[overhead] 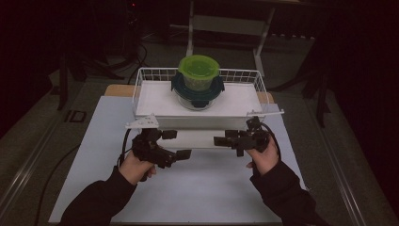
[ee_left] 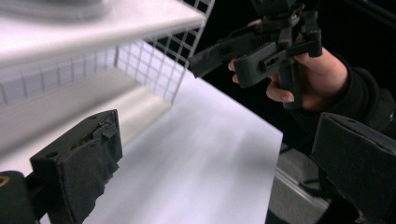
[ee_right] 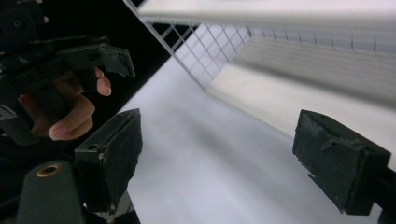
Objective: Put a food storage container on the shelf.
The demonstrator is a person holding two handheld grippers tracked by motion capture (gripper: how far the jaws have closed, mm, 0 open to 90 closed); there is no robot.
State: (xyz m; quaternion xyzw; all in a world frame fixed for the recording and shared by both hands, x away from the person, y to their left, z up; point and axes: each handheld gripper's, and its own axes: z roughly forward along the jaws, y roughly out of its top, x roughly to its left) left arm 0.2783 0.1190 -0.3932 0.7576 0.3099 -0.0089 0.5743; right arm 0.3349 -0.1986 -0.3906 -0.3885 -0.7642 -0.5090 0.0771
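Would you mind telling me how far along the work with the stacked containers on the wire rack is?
Done: the green-lidded round container sits stacked on the dark-lidded glass container atop the white wire rack. In hand: nothing; the left gripper and right gripper hover open over the white mat. What remains cannot be judged.

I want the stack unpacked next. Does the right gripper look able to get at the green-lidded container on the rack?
Probably yes: the right gripper is open, and the green-lidded container stands uncovered atop the wire rack, nothing between.

Setting: a dim lab or test room is showing. A white mat [overhead: 202, 188] is covering the table; cables [overhead: 51, 174] are trailing across grey floor, and a metal frame stand [overhead: 226, 23] is standing behind.
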